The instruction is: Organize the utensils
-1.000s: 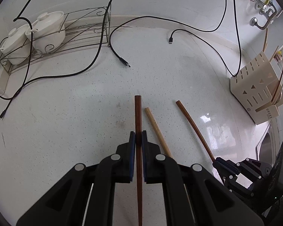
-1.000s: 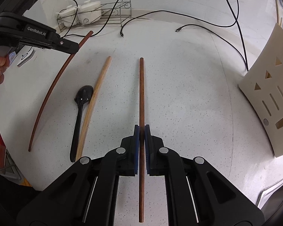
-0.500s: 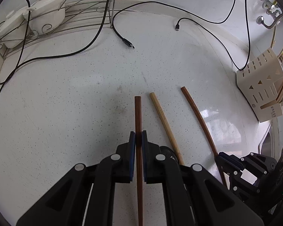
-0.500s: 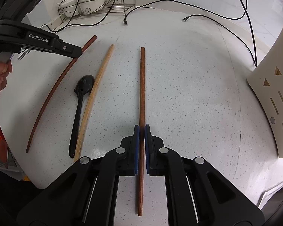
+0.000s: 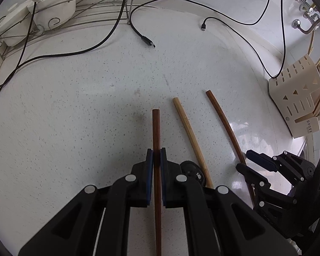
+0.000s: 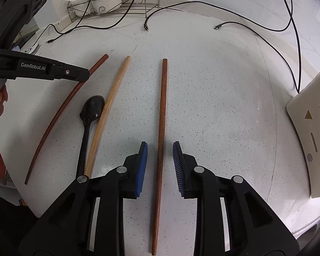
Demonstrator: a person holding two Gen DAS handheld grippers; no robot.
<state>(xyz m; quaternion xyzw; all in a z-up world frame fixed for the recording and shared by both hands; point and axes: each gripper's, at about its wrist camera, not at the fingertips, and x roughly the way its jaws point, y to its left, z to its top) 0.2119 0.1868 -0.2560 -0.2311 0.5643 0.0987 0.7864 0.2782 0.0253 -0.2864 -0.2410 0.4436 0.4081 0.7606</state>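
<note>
Even, cool light fills both views, and the speckled counter (image 5: 74, 128) stays bright with only soft shadows. A patch of glare (image 5: 241, 125) shines near the right edge. Fisheye bending curves the edges, the corners go black, and focus is sharp.

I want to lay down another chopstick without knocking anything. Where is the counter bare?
Bare counter lies between the right-hand dark chopstick and the cream utensil holder. Left of it is crowded: bamboo chopstick, black spoon, left gripper. Cables cross the back.
</note>
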